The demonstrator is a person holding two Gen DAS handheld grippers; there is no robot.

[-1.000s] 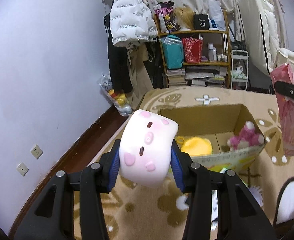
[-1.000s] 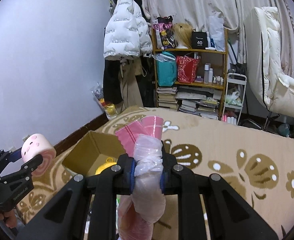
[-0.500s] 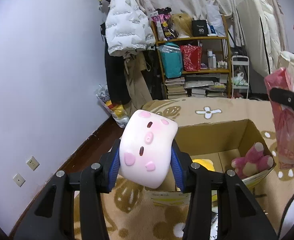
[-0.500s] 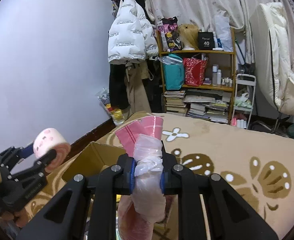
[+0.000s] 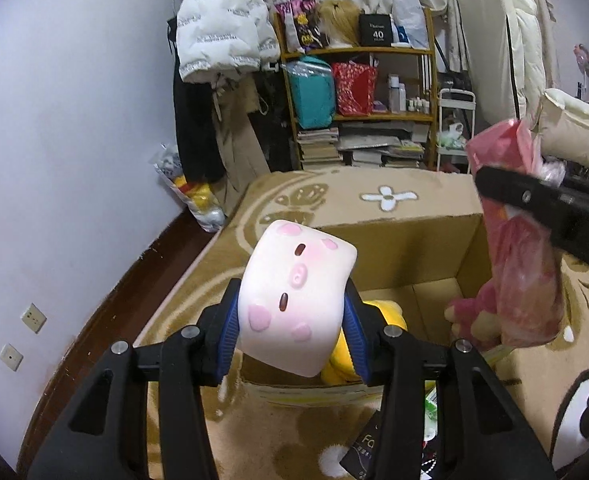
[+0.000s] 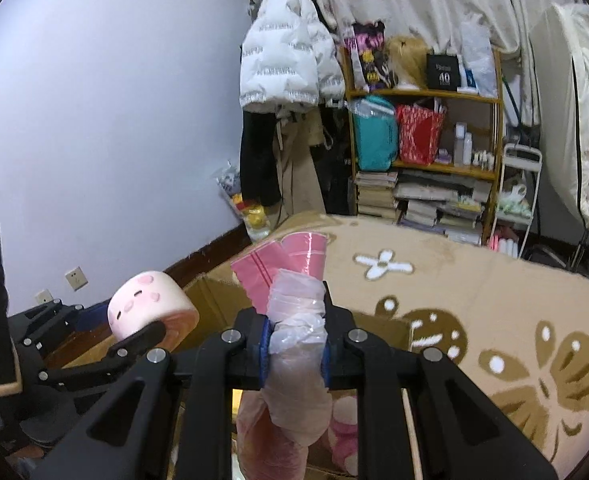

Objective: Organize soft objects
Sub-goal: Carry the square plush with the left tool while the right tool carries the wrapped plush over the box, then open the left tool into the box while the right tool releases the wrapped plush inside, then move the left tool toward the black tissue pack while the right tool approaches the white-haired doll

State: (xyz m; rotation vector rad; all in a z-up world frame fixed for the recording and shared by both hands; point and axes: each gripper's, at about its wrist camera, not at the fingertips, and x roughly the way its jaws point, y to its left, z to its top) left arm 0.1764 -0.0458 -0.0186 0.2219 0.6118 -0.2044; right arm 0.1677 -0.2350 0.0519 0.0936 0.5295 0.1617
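Observation:
My left gripper is shut on a white and pink pig-face cushion and holds it above the near left corner of an open cardboard box. The cushion also shows in the right wrist view. My right gripper is shut on a pink plastic bag, which hangs over the box's right side in the left wrist view. Inside the box lie a yellow plush and a pink plush toy.
The box stands on a beige patterned rug. A wooden shelf with bags and books stands at the back beside hanging coats. A bag of toys leans on the left wall. Packets lie on the rug by the box.
Both grippers have moved forward and closer to the box. The cushion now hangs over the box's near corner, and the pink bag has moved in over the box's right side.

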